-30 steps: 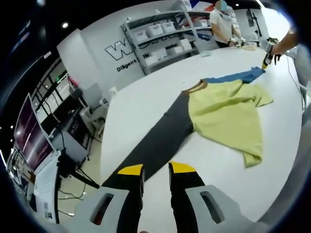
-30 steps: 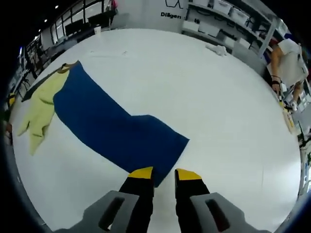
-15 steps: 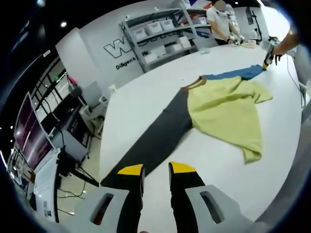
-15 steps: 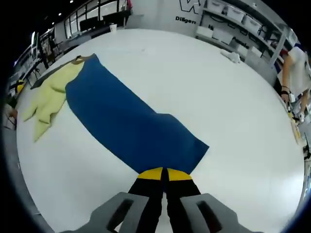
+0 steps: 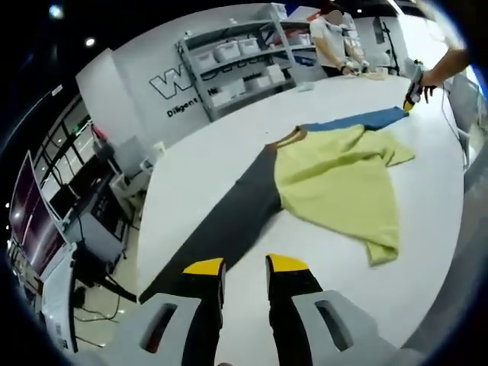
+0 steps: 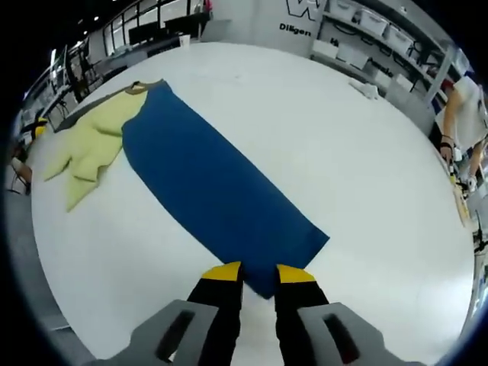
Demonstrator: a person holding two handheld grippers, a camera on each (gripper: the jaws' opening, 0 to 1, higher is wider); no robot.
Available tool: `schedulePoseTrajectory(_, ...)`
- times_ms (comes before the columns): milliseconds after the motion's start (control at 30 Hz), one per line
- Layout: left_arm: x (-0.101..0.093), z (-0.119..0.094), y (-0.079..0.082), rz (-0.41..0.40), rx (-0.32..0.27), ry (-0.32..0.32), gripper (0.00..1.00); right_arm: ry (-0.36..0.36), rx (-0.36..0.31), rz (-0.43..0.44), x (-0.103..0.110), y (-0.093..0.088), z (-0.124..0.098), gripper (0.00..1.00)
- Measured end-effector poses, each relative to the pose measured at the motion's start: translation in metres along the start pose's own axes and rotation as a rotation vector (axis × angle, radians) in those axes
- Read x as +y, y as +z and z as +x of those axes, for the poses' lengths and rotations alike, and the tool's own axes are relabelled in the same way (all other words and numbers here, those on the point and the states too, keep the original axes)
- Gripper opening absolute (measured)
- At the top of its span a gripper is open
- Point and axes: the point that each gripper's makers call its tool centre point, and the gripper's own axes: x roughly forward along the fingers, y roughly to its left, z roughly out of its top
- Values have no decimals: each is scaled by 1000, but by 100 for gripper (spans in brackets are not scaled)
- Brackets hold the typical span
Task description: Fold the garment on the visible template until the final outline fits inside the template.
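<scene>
The yellow short-sleeved garment (image 5: 343, 183) lies crumpled on the white worktop (image 6: 320, 145), flanked by a dark grey template strip (image 5: 229, 221) and a blue template strip (image 6: 221, 198). The left gripper (image 5: 244, 264) and right gripper (image 6: 259, 268) hover with fingers spread, nothing held. Risk judged: a grip taken on a strip instead of cloth would drag it askew.
</scene>
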Motion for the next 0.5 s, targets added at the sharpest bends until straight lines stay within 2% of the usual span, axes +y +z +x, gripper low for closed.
schedulePoseTrajectory(367,-9,4,-1,-18,-22,-60,25,36,-110,-57,36,29,-23,26)
schedulePoseTrajectory(500,-14,6,-1,-63,-25,-98,36,81,-134,-68,58,36,-30,31)
